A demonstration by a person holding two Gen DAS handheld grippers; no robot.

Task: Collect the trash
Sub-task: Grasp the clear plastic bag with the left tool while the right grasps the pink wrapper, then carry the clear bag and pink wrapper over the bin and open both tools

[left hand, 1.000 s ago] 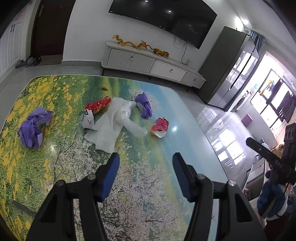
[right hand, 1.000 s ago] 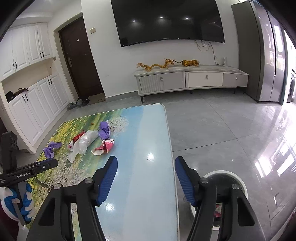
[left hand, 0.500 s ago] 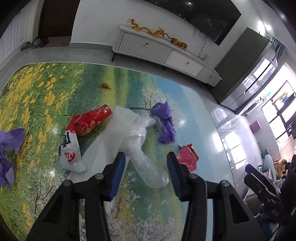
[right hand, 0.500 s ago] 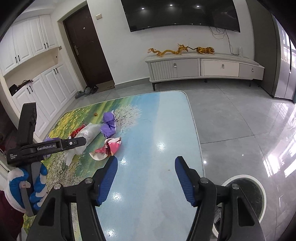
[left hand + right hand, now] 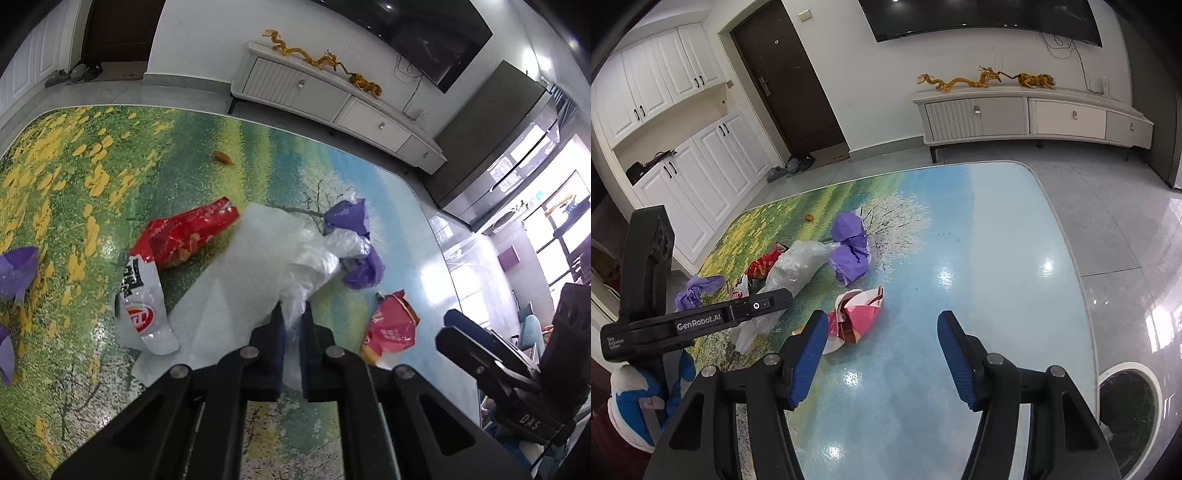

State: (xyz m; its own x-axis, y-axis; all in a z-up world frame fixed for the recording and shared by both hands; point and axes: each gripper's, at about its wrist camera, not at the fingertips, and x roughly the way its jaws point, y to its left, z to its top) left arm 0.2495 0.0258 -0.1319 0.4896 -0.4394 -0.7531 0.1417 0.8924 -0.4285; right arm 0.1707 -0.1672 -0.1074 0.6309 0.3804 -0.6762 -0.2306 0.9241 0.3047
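Observation:
My left gripper point(image 5: 291, 314) is shut on a fold of the clear plastic bag point(image 5: 288, 258), which lies crumpled mid-table. Beside the bag lie a red snack bag point(image 5: 184, 236), a white-and-red snack bag point(image 5: 144, 310) and crumpled purple paper point(image 5: 354, 236). In the right wrist view my right gripper point(image 5: 882, 321) hovers low over the table, jaws apart and closing. A pink wrapper point(image 5: 857, 314) lies just ahead of its left finger, with no pad pressing on it. The clear plastic bag point(image 5: 798, 262) runs under the left gripper's tip.
The table point(image 5: 979, 258) has a glossy landscape print. More purple paper point(image 5: 14, 266) lies at its left end and a small orange scrap point(image 5: 223, 158) near the far edge. A round bin point(image 5: 1126, 402) stands on the floor to the right. A gloved hand point(image 5: 628, 398) holds the left gripper.
The left gripper came down onto the clear plastic bag and shut on it. The right gripper moved forward and lower, up to the pink wrapper.

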